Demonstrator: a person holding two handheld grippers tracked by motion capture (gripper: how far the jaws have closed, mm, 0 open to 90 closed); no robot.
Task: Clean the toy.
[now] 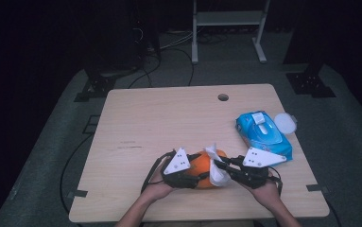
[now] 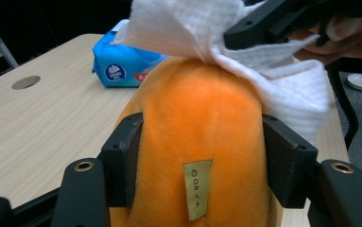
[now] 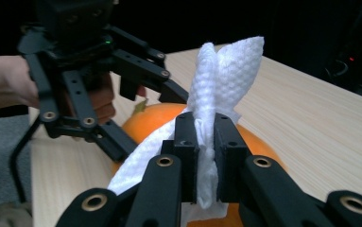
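Both grippers sit at the bottom middle of the high view: left gripper [image 1: 193, 176] is clamped on the sides of an orange plush pumpkin [image 1: 201, 168], right gripper [image 1: 220, 165] pinches a white wipe [image 1: 216, 171] draped over the pumpkin's right end. Pumpkin's fuzzy, with a small gold tag [image 2: 197, 188]. Right of centre, a blue wipes pack [image 1: 262, 135] lies lid open. Light wood table [image 1: 145, 123], dark room behind.

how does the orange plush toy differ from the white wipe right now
The orange plush toy is plump and smooth; the white wipe is thin, crumpled and dimpled. The toy rests on the table, clamped by the left gripper; the wipe drapes over the toy, pinched in the right gripper. Both are soft.
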